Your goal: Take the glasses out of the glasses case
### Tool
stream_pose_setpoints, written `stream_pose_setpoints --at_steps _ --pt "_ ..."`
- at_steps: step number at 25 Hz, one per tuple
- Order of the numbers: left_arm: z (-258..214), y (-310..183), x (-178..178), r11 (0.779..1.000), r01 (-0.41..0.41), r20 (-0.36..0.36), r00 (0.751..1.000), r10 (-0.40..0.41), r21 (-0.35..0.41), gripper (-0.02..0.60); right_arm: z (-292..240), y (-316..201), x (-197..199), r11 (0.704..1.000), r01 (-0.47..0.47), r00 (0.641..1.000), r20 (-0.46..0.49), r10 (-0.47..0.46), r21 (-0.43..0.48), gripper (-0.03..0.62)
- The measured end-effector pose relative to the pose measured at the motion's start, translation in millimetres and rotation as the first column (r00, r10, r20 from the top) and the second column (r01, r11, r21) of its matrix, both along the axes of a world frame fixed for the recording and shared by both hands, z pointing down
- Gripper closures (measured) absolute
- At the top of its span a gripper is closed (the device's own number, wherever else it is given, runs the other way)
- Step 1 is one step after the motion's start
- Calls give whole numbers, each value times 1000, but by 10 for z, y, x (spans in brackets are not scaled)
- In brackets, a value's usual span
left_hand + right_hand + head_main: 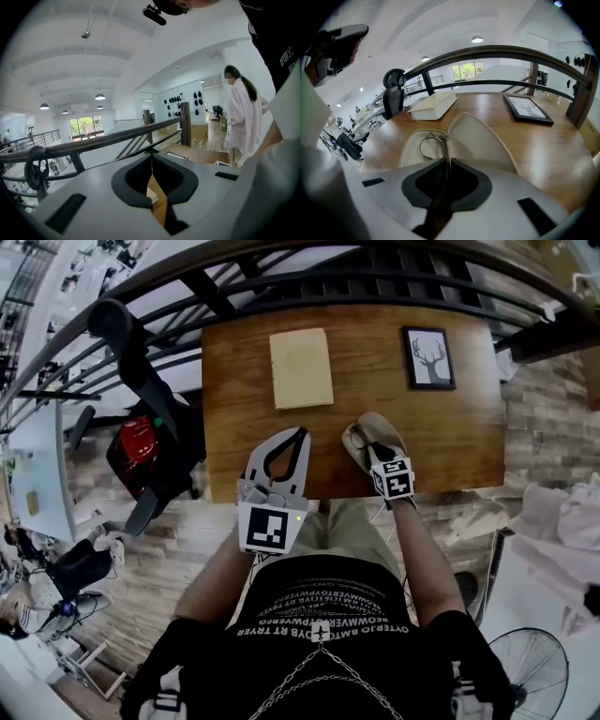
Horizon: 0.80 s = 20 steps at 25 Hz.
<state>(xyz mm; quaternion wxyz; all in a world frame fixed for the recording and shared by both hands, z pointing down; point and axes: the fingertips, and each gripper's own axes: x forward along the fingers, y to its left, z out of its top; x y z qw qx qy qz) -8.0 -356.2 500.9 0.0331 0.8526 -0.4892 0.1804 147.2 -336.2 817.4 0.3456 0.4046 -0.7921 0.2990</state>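
Now right gripper (pixel 447 164) jaws pinched on thin arm of glasses (pixel 439 137) — frame lies in left half of open case (pixel 480 140), straight ahead of jaws, at table (pixel 543 145) near edge. Left gripper (pixel 151 158) jaws pressed together, empty — farther off.

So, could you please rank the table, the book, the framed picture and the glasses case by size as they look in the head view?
1. table
2. book
3. framed picture and glasses case: about alike; the right tongs, shut on the glasses, cover part of the case.
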Motion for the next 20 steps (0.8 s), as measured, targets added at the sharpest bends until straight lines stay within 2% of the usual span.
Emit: stream_pose_setpoints --at_steps 5,14,17,20 --pt "-140 39 -59 1000 1 2 1000 -1 23 554 -69 -4 -1 1000 -9 1000 24 10 -16 565" --pt "-351 127 -115 999 -11 2 1000 11 34 554 -569 -9 43 996 -75 993 92 69 56 568" --pt "-393 164 -128 999 -18 -3 1000 18 40 552 -614 48 71 995 -84 993 85 79 57 569" --pt "-387 195 -113 998 -32 -3 999 32 46 554 -467 87 105 997 -71 997 32 70 34 569"
